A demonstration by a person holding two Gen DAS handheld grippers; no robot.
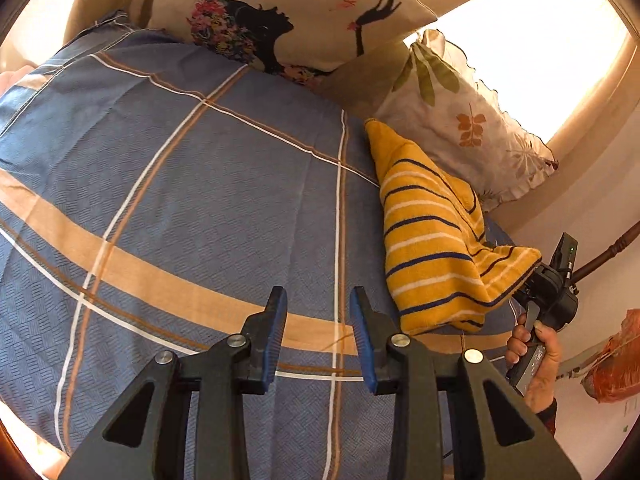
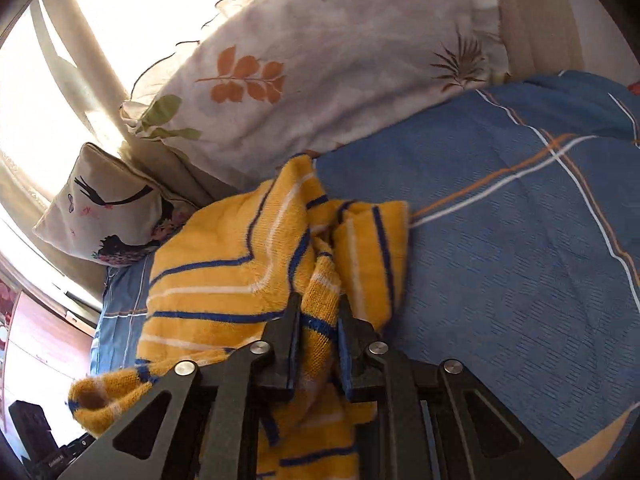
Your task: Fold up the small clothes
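Note:
A small yellow garment (image 1: 428, 240) with blue and white stripes hangs lifted over the right side of the blue plaid bed cover (image 1: 180, 200). My right gripper (image 2: 319, 312) is shut on a bunched fold of the garment (image 2: 224, 264), which drapes over and between its fingers. In the left wrist view the right gripper's body (image 1: 548, 288) and the hand holding it show at the garment's lower right end. My left gripper (image 1: 319, 308) is open and empty above the bed cover, to the left of the garment.
A cream pillow with a black silhouette print (image 1: 280, 16) and a white leaf-print pillow (image 1: 460, 120) lie at the head of the bed. A bright window (image 1: 532, 40) is behind them. A dark wooden rod (image 1: 608, 252) and an orange bag (image 1: 616, 364) are at the right.

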